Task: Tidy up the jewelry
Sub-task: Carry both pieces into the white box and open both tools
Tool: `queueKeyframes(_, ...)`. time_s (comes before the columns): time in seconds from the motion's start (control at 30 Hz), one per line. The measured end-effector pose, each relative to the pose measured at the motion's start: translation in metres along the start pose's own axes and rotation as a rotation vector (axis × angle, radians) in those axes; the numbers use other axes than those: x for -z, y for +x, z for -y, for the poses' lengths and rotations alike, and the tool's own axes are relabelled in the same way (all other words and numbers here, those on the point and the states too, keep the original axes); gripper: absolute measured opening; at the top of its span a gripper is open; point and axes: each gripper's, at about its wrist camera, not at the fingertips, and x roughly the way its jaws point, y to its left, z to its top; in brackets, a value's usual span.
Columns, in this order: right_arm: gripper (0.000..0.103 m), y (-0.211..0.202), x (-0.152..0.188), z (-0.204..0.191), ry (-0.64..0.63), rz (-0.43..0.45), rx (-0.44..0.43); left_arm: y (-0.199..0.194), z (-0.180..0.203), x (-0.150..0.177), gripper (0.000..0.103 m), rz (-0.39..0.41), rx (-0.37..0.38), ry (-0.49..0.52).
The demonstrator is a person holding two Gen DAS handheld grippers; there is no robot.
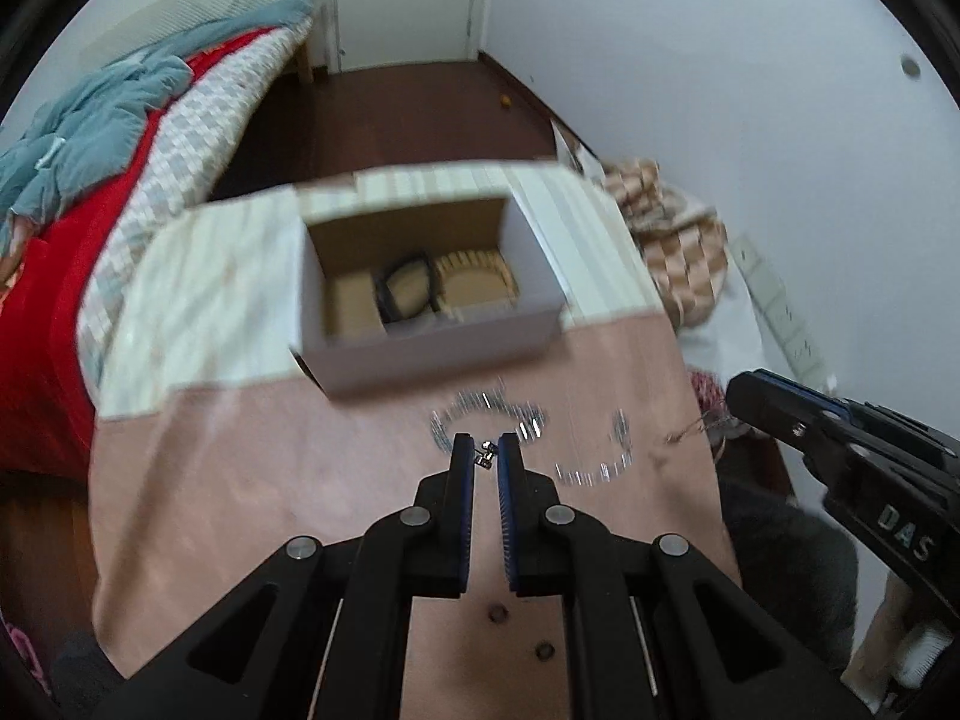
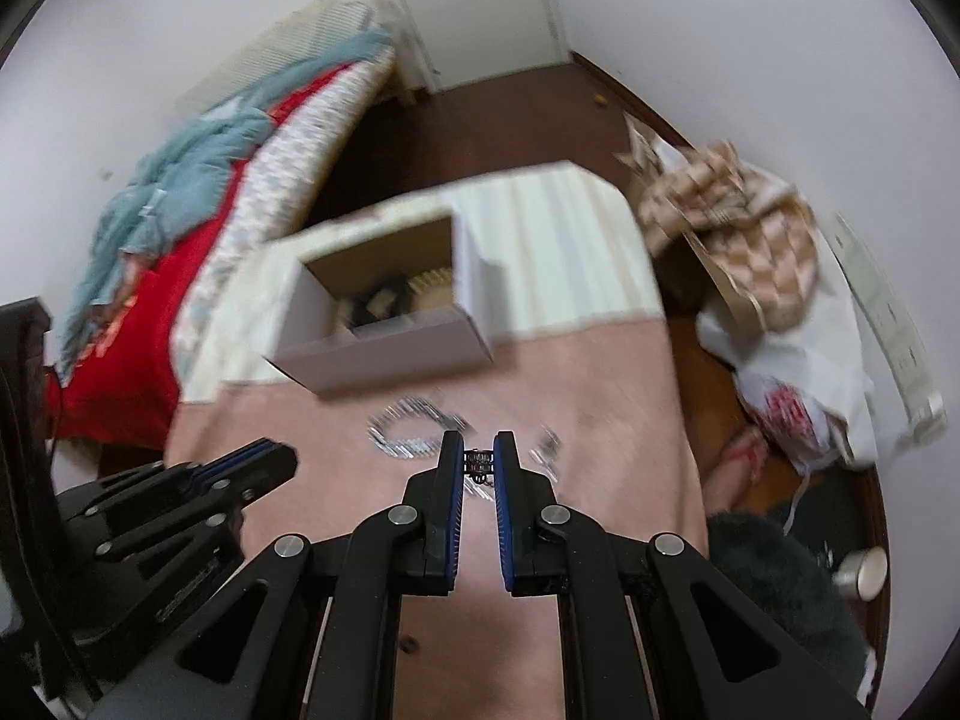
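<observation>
Landmark: the open cardboard box [image 1: 429,324], standing on a pink cloth [image 1: 252,480] at the near edge of a pale striped cover [image 1: 198,294].

Left of the box: a bed with a red blanket [image 1: 66,276] and a blue-grey garment [image 1: 90,114].

Inside the box: a dark ring-shaped band [image 1: 407,291] at centre and a tan beaded bracelet [image 1: 474,276] to its right, both blurred.

In front of the box, on the pink cloth: a silver chain bracelet [image 1: 489,414], and to its right a second silver chain [image 1: 606,462], both smeared by motion.

Left gripper [image 1: 486,450], nearer than the box: jaws drawn nearly together with a narrow gap, a small metal jewelry piece [image 1: 485,455] at the tips; actual grip cannot be confirmed.

Right gripper [image 2: 479,450], in front of the box: jaws narrowly parted and pinching a small dark chain segment [image 2: 479,461] between the tips.

Right of the box: a checkered bag [image 2: 744,228] on the floor.
</observation>
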Motion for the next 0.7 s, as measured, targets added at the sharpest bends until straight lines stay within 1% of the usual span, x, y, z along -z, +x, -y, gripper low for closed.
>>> queueKeyframes(0.1, 0.010, -0.010, -0.031, -0.019, -0.041, 0.036, -0.031, -0.008, -0.014, -0.028, 0.005, 0.033, -0.008, -0.013)
queueKeyframes(0.2, 0.010, -0.015, -0.067, -0.036, -0.075, 0.070, -0.044, -0.009, -0.030, -0.055, 0.005, 0.056, -0.016, -0.028)
queueKeyframes(0.27, 0.010, -0.012, -0.091, -0.046, -0.101, 0.088, -0.039, -0.005, -0.041, -0.072, 0.005, 0.059, -0.027, -0.034)
queueKeyframes(0.33, 0.010, -0.003, -0.114, -0.054, -0.111, 0.087, -0.043, 0.003, -0.052, -0.086, 0.005, 0.052, -0.034, -0.042)
queueKeyframes(0.43, 0.010, 0.023, -0.140, -0.062, -0.122, 0.061, -0.040, 0.024, -0.068, -0.103, 0.005, 0.011, -0.032, -0.060)
queueKeyframes(0.53, 0.010, 0.060, -0.155, -0.066, -0.126, 0.007, -0.030, 0.054, -0.081, -0.115, 0.005, -0.050, -0.029, -0.076)
queueKeyframes(0.7, 0.010, 0.122, -0.157, -0.059, -0.123, -0.087, -0.004, 0.100, -0.096, -0.125, 0.005, -0.145, -0.011, -0.096)
